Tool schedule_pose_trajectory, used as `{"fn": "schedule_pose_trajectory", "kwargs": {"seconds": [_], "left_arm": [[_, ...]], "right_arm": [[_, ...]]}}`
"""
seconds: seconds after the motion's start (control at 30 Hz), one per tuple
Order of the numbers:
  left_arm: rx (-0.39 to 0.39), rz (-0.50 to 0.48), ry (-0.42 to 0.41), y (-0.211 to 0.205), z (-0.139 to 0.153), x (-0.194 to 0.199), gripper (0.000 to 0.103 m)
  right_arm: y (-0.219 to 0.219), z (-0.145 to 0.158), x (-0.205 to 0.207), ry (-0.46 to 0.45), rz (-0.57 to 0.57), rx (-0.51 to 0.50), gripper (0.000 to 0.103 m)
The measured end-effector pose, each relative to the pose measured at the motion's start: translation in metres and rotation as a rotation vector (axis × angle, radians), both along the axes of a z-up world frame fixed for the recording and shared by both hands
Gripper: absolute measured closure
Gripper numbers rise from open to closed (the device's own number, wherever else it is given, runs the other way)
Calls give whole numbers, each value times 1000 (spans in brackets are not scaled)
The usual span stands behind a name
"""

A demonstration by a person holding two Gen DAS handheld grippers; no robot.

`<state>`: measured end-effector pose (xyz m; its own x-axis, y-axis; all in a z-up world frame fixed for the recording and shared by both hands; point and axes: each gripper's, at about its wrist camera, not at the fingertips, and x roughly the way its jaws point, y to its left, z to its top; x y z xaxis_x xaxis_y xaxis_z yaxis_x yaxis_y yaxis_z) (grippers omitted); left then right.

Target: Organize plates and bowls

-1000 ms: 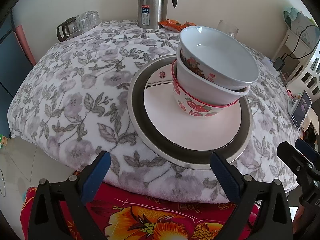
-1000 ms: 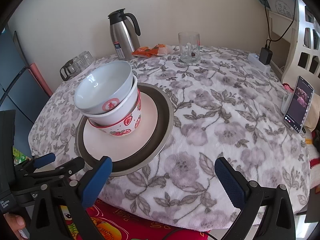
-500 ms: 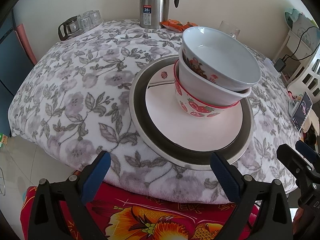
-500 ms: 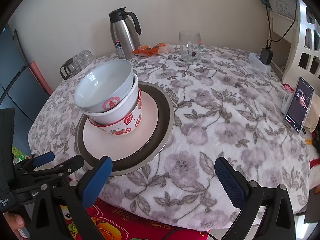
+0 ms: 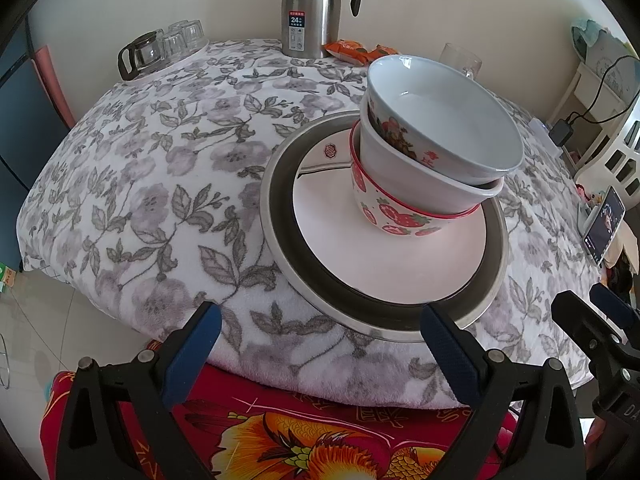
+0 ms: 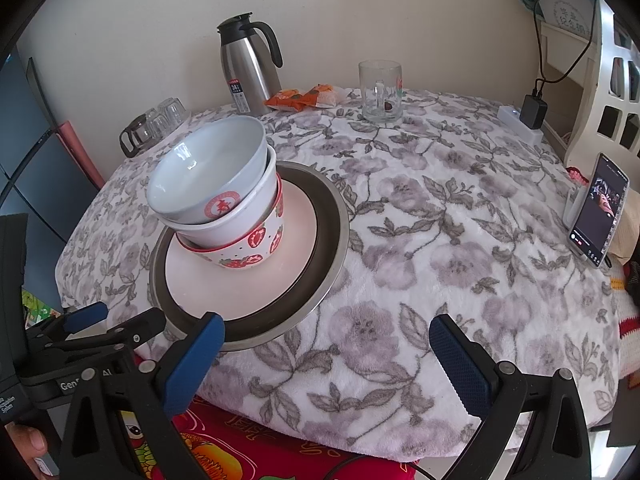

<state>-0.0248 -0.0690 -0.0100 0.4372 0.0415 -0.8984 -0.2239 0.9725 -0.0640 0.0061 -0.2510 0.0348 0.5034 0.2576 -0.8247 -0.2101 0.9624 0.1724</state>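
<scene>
Centrally on the counter (image 5: 132,184), which is draped in a white fleece cloth printed with grey flowers, sits a stack of dishes. A wide round plate with a dark brown band and metal-coloured rim (image 5: 288,264) lies at the bottom, and a pale pink round plate (image 5: 360,252) rests inside it. On the pink plate stands a white bowl with red strawberries (image 5: 394,222), toward the plate's far right side. A plain white bowl (image 5: 412,184) nests in it, and a white bowl with a red floral band (image 5: 444,128) nests on top, tilted.

Both grippers hover at the near edge of the counter, apart from the stack. The left gripper (image 5: 316,348) has its blue-padded jaws spread wide with nothing between them. The right gripper (image 6: 326,354) is likewise spread wide and empty, to the right of the stack.

Against the far wall stand a stainless steel thermos jug with a black handle (image 5: 308,12), a clear glass mug (image 6: 380,90) and an orange snack packet (image 6: 298,98). A smartphone with a lit screen (image 6: 598,210) is propped at the right edge.
</scene>
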Motion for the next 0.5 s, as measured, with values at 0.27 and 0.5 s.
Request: {"fn": "schedule_pose_trajectory", "kwargs": {"seconds": [0.27,0.5], "left_arm": [[0,2,-2,0,0,0,4],[-2,4,-1,1,0,0,4]], "right_arm": [[0,-1,0,2,2,-1,0],[0,-2,0,5,5,-2,0]]}}
